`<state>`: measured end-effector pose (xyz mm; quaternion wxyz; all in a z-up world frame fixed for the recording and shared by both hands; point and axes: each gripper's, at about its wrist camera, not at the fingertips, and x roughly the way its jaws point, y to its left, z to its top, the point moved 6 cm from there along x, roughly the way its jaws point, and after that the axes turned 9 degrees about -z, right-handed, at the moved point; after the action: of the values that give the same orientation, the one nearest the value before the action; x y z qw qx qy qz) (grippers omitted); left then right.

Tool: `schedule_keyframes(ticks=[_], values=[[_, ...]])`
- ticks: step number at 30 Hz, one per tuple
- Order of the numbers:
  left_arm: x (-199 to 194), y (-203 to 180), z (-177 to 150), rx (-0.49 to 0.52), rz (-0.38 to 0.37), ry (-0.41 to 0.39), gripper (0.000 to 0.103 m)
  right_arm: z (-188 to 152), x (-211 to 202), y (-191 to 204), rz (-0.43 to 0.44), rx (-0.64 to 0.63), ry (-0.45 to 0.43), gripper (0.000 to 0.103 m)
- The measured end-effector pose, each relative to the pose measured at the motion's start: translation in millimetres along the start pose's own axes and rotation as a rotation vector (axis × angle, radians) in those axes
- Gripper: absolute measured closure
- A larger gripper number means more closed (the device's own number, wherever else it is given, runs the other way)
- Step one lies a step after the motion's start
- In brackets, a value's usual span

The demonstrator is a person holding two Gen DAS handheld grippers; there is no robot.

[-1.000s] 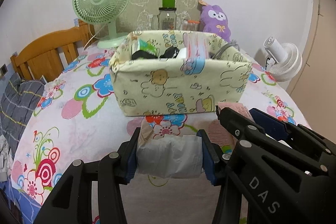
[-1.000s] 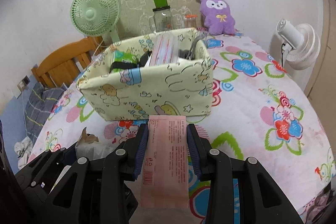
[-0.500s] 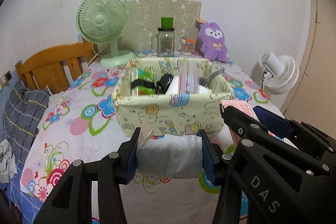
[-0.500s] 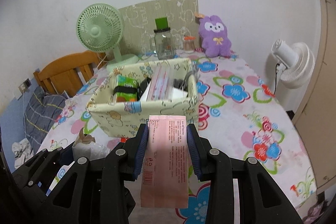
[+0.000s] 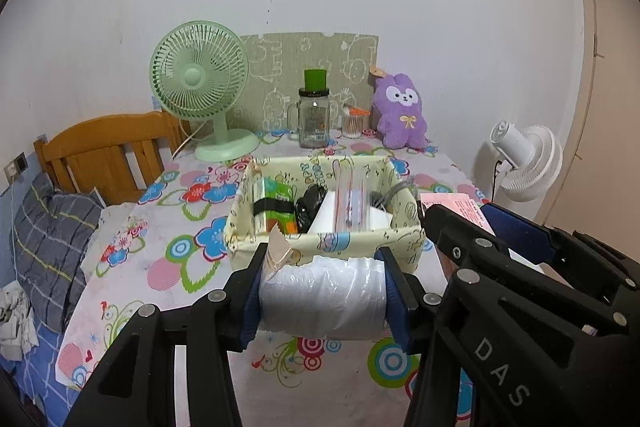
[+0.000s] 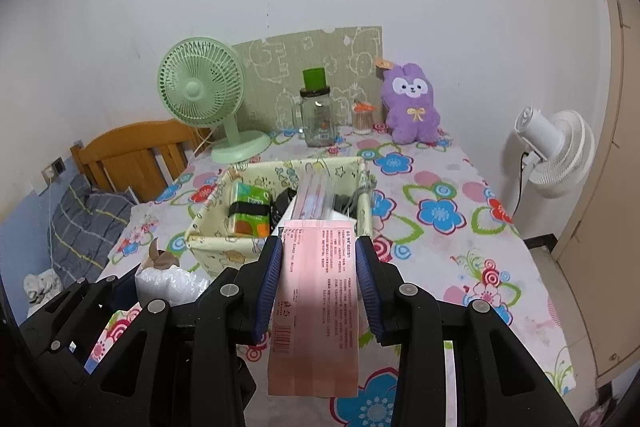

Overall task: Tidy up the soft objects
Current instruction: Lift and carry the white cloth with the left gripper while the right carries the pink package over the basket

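- The counter with the flowered cloth [image 6: 440,211] has bare room to the right of the pale yellow printed fabric bin [image 5: 320,247]; its right edge drops off near a white floor fan [image 6: 552,159].
- The fabric bin stands just ahead of both grippers, below them.
- The left hand-held gripper [image 5: 322,301] is clamped on a white plastic-wrapped soft roll [image 5: 320,299].
- The right hand-held gripper [image 6: 318,287] grips a flat pink printed packet [image 6: 316,299], raised near the bin's front rim.
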<state>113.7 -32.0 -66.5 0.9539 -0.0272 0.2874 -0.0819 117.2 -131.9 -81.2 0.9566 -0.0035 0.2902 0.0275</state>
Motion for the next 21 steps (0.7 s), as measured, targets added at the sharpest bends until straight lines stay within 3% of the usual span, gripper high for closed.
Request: schedule_keyframes(ticks=[21], values=[[20,12,37,0.007,-0.005,-0.053,0.050,39,20,7,0.010,-0.001,-0.039,0.062]])
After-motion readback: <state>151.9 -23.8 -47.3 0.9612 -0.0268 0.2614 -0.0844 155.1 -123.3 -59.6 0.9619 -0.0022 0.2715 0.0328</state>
